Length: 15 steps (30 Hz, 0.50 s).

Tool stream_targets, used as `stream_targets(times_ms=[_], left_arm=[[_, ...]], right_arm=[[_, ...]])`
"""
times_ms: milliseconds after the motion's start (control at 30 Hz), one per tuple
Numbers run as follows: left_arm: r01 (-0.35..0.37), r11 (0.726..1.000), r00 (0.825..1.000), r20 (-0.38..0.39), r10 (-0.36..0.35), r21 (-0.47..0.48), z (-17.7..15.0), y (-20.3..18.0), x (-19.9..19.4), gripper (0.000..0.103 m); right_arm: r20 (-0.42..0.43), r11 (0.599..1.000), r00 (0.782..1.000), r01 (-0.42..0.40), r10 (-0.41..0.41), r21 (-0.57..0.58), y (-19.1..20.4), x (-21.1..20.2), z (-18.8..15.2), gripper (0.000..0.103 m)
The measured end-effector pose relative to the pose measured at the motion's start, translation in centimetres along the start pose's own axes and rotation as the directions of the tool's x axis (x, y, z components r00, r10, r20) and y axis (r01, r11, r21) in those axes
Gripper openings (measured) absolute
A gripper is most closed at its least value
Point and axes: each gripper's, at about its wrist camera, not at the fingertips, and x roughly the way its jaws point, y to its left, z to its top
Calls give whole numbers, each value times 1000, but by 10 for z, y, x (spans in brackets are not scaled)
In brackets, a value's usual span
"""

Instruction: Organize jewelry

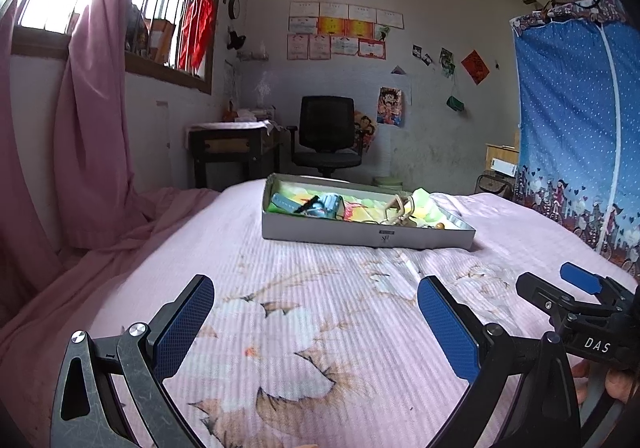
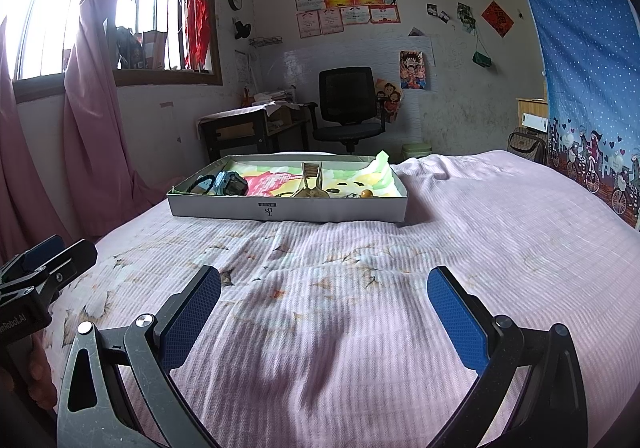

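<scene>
As both grippers hung low over the near part of the bed, neither held anything: the left gripper [image 1: 316, 312] stood with its jaws spread wide over the pink floral bedspread [image 1: 304, 328], and the right gripper [image 2: 324, 304] likewise, wide and empty. All jewelry in view lay inside the shallow grey box [image 2: 288, 208] at the far middle of the bed, well apart from both grippers. Within it, a blue watch [image 2: 230, 184] sat at the left end, a gold-coloured hair clip [image 2: 310, 182] near the middle, and a small amber bead [image 2: 366, 193] with other small pieces, too small to identify, toward the right. No item was seen loose on the bedspread. On this evidence, the pieces were gathered in the box but not visibly sorted. Such an arrangement fits either a box awaiting sorting or one already filled; the views could not settle which.
</scene>
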Motion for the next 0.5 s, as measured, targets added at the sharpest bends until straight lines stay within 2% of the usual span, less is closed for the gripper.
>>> stream_targets(times_ms=[500], left_arm=[[19,999,999,29,-20,37,-3,-4,-5,102]], right_arm=[[-2,1000,1000,0,0,2,1,0,0,102]])
